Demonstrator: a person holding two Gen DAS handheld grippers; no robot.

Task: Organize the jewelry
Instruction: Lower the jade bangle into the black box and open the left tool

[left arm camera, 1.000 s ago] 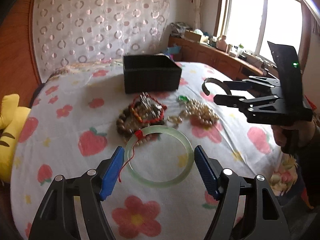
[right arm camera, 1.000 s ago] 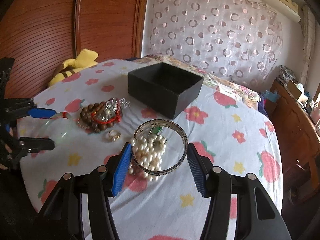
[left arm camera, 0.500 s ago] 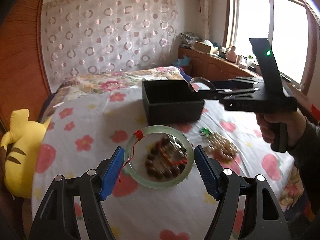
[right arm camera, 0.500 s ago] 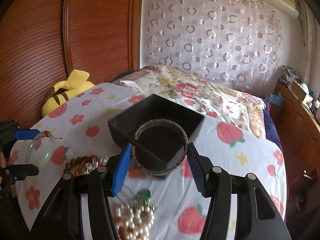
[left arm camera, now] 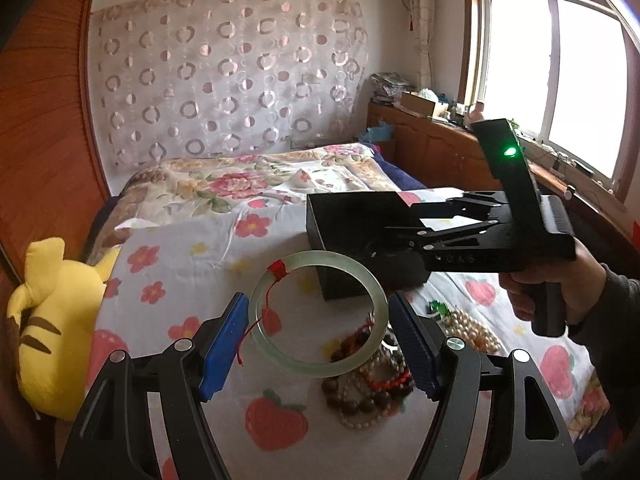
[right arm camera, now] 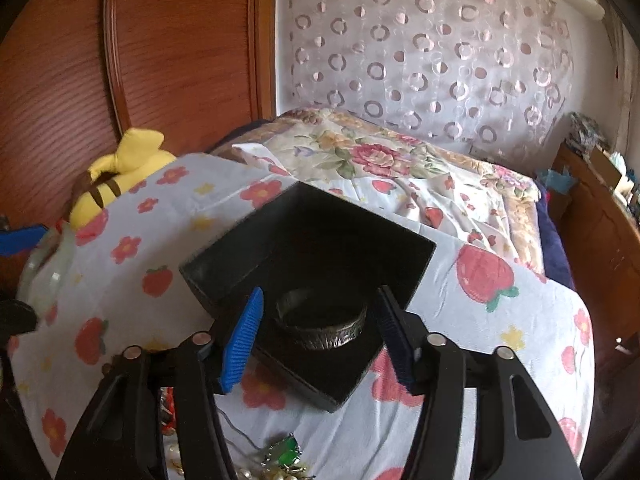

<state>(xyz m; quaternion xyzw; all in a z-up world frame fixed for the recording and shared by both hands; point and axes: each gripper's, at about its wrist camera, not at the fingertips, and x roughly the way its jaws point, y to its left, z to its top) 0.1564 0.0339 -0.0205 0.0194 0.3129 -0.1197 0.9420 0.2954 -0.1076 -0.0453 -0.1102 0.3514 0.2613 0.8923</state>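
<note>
My left gripper [left arm camera: 318,332] is shut on a pale green jade bangle [left arm camera: 320,368] with a red cord, held above the bed; the bangle also shows in the right wrist view [right arm camera: 44,268]. My right gripper [right arm camera: 318,334] is over the black box [right arm camera: 224,260] with its fingers spread. A silver cuff bangle [right arm camera: 320,324] lies inside the box, apart from both pads. In the left wrist view the right gripper reaches into the box [left arm camera: 340,216]. A pile of bead bracelets [left arm camera: 368,388] and a pearl strand [left arm camera: 476,332] lie on the sheet.
A yellow plush toy [left arm camera: 52,328] lies at the bed's left edge by the wooden headboard. A floral quilt [left arm camera: 248,184] lies behind the box. A wooden cabinet [left arm camera: 440,152] with clutter runs under the window at right. A green brooch [right arm camera: 286,456] lies below the right gripper.
The right gripper moved over the box and let go of the silver cuff, which now lies inside. The left gripper lifted the jade bangle and moved toward the box.
</note>
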